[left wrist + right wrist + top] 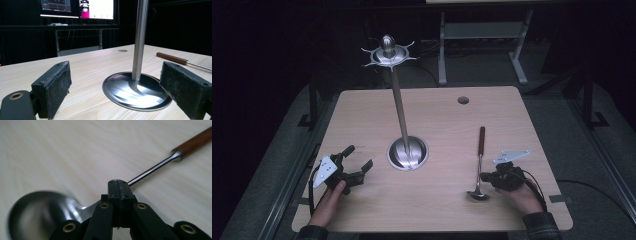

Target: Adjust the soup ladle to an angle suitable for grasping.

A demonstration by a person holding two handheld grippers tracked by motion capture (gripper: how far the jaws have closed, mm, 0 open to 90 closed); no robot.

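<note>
A steel ladle (479,165) with a brown wooden handle lies on the wooden table (437,115), bowl toward me. My right gripper (486,176) is shut, and its closed tips sit over the thin stem (150,171) just beside the bowl (37,217). The stem crosses behind the tips, not between the pads. A tall steel utensil stand (408,152) rises from a round base at the table's middle, topped by a ring of hooks (388,52). My left gripper (359,157) is open at the left, and its pads (53,87) frame the stand's base (135,91).
A small round hole (463,100) is in the table near its far edge. Metal frame legs (482,30) stand on the floor beyond the table. Monitors (77,7) glow in the dark background.
</note>
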